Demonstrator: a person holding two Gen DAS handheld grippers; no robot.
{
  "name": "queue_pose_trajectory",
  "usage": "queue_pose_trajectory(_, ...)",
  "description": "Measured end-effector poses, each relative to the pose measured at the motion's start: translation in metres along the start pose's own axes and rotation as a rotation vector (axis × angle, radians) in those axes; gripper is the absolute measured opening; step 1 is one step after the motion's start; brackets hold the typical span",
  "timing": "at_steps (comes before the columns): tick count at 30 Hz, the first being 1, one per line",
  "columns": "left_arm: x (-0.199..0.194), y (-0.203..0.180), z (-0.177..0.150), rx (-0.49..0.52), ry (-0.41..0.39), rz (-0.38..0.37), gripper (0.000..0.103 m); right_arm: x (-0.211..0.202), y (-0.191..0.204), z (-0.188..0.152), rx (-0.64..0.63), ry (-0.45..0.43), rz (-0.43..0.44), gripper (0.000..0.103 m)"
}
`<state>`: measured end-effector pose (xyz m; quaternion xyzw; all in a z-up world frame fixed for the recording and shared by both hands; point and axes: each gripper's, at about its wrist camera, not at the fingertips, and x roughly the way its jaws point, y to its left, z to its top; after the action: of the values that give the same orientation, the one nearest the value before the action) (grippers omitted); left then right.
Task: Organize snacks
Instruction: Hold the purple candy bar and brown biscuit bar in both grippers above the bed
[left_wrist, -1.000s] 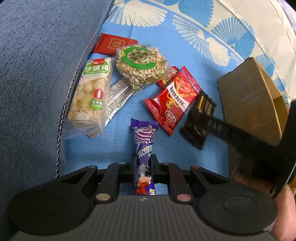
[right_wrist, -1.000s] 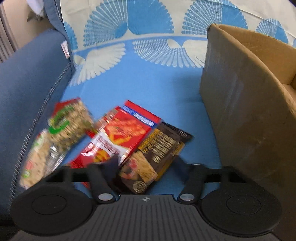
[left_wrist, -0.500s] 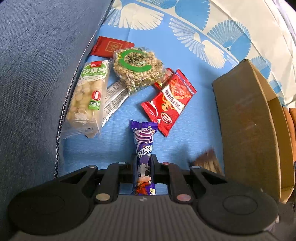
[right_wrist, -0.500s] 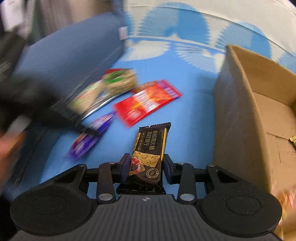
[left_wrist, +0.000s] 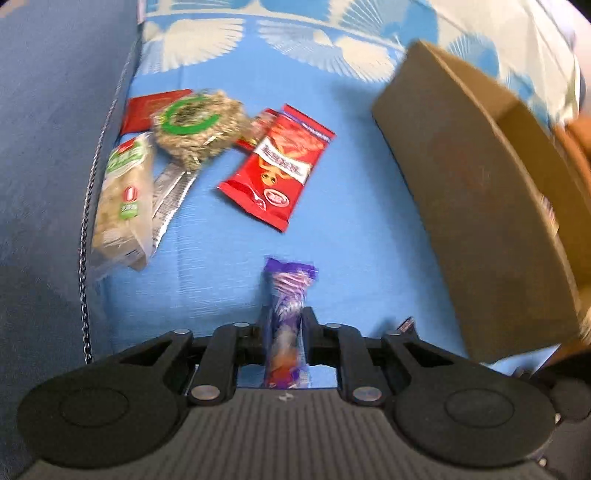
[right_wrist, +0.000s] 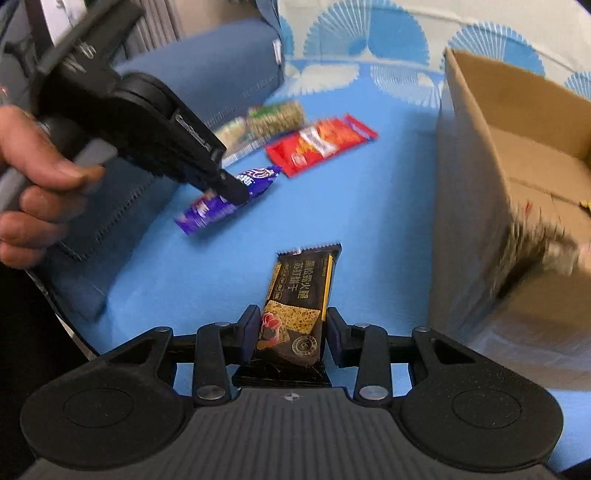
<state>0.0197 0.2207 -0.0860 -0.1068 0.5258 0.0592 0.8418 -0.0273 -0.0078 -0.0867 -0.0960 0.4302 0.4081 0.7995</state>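
Since a second ago the right gripper (right_wrist: 290, 332) has lifted the black cracker bar (right_wrist: 300, 295) out of the snack pile and carried it beside the cardboard box (right_wrist: 491, 206) — jaws pinching it. The left gripper (left_wrist: 286, 334), jaws just loosened slightly, still grips the purple candy (left_wrist: 287, 295) — glossy, twisted-end wrapper — left of the box.

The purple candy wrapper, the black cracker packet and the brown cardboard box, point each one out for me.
purple candy wrapper (right_wrist: 221, 199), right wrist view, on its middle beside the gripper tip.
black cracker packet (right_wrist: 301, 291), right wrist view, on its printed front.
brown cardboard box (left_wrist: 476, 206), left wrist view, on its outer side wall.
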Motion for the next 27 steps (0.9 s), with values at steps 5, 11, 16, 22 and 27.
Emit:
queue_pose_trajectory(5, 0.005, 0.002, 0.001, -0.007, 0.015, -0.003, 0.032, 0.003, -0.002, 0.001, -0.013, -0.009, 0.008, 0.054)
queue_pose_trajectory(11, 0.012, 0.001, 0.002, 0.004, 0.047, 0.007, 0.032, 0.005, -0.005, -0.004, -0.054, 0.012, 0.018, 0.059)
queue_pose_trajectory(16, 0.012, 0.002, 0.001, 0.006, 0.050, 0.013, 0.032, 0.010, -0.003, -0.005, -0.079, 0.029, 0.012, 0.059)
queue_pose_trajectory(22, 0.012, 0.003, -0.001, 0.013, 0.059, 0.020, 0.032, 0.012, -0.002, -0.004, -0.089, 0.028, 0.006, 0.059)
queue_pose_trajectory(27, 0.012, 0.004, -0.002, 0.014, 0.061, 0.022, 0.032, 0.014, -0.002, -0.005, -0.088, 0.030, 0.004, 0.054)
